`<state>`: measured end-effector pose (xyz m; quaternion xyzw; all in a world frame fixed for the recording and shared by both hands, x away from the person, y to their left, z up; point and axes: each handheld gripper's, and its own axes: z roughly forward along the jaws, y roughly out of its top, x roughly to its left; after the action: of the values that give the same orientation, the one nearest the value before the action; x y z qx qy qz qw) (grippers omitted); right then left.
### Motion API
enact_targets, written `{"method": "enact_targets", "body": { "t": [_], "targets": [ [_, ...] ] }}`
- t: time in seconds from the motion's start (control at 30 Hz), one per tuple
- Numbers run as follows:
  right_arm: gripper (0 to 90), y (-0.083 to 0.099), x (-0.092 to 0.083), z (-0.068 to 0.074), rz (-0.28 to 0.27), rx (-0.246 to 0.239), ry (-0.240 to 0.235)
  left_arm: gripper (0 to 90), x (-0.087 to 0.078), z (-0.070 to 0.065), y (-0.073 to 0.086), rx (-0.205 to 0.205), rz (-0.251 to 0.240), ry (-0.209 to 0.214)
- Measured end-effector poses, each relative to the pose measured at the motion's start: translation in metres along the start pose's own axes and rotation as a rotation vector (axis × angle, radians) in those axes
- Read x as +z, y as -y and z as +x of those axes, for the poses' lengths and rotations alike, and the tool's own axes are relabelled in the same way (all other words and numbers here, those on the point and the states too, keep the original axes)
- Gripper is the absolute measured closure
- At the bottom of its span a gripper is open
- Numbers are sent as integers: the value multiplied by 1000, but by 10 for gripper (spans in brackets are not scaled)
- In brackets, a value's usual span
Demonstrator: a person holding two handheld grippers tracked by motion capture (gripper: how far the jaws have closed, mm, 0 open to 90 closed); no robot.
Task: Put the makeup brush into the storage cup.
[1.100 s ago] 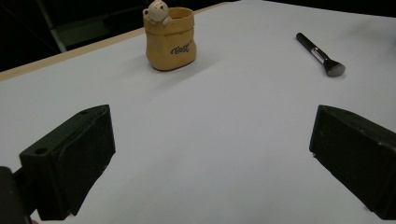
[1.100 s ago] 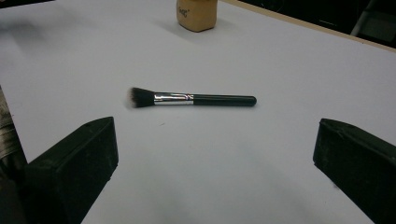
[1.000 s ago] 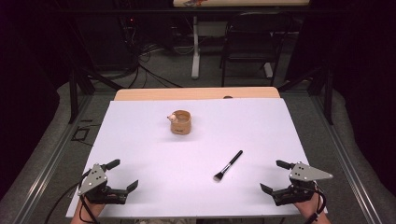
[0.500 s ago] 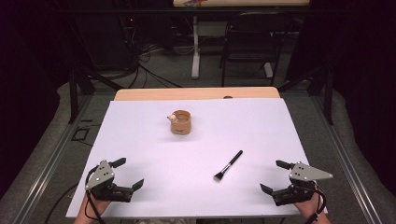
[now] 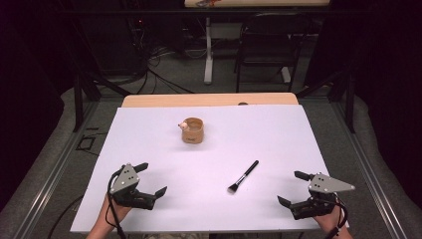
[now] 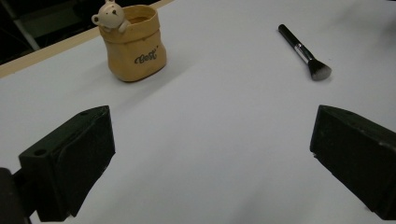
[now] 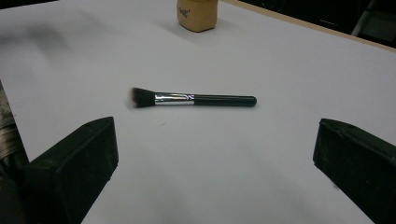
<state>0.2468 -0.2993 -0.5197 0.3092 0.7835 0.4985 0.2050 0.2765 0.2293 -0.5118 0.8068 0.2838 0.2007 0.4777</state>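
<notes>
A small tan pot [image 5: 192,130] with a bear figure on its rim stands upright at the middle back of the white table [image 5: 149,129]; it is also in the left gripper view, pot [image 6: 134,44], and the right gripper view, pot [image 7: 197,14]. A black makeup brush [image 5: 243,176] lies flat right of centre, bristles toward me, brush [image 6: 305,52], brush [image 7: 192,99]. My left gripper [image 5: 151,179] rests open at the front left, nothing between its jaws. My right gripper [image 5: 292,188] rests open at the front right, pointing at the brush.
A wooden tabletop edge [image 5: 209,99] shows beyond the white sheet. A black chair [image 5: 263,45] and a desk leg [image 5: 208,50] stand on the floor behind. Metal frame rails [image 5: 50,174] run along both sides of the table.
My left gripper has slid right and slightly forward along the front of the table. The right gripper, pot and brush have stayed put.
</notes>
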Motion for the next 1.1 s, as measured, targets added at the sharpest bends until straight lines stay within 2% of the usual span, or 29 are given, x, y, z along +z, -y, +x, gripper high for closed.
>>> {"method": "enact_targets", "body": {
  "t": [0.07,0.23,0.83,1.1],
  "targets": [
    [0,0,0,0,7,-2,-1,1,6,-2,-4,19,6,9],
    [0,0,0,0,4,-2,-1,1,15,-6,-10,37,8,21],
    [0,1,1,0,15,4,-5,1,40,-12,-26,67,17,58],
    [0,1,1,-1,16,5,-4,1,51,-15,-35,71,23,62]
  ]
}}
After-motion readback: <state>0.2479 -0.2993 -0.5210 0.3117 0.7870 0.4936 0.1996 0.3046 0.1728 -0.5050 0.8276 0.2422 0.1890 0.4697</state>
